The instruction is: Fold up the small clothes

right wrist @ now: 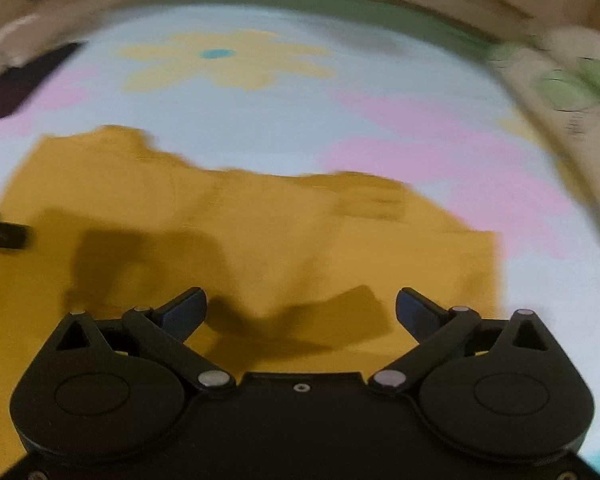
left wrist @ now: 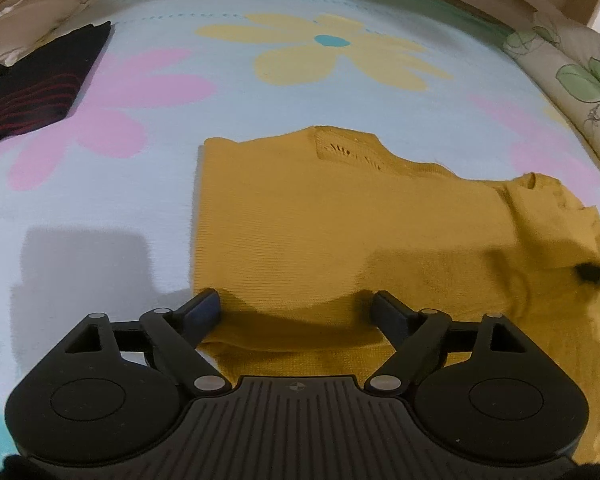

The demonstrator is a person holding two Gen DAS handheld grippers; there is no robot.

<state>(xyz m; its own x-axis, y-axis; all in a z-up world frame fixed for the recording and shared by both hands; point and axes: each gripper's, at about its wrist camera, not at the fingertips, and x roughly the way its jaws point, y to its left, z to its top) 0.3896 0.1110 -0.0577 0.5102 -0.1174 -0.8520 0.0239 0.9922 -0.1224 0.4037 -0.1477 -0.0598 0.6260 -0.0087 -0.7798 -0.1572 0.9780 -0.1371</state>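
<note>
A mustard-yellow knit top (left wrist: 340, 224) lies flat on a light blue flowered blanket (left wrist: 260, 92), its neckline toward the far side. My left gripper (left wrist: 296, 308) stands open just above the garment's near left edge, with cloth below the gap and nothing pinched. At the right edge of the left wrist view a blurred dark tip of the right gripper (left wrist: 596, 276) shows. In the blurred right wrist view the same yellow top (right wrist: 228, 240) fills the middle. My right gripper (right wrist: 300, 312) hangs open over its near right part, holding nothing.
A folded black garment with red stripes (left wrist: 40, 80) lies at the far left of the blanket. A leaf-patterned white pillow (left wrist: 580, 80) borders the right side. Pale bedding and a wall run along the back.
</note>
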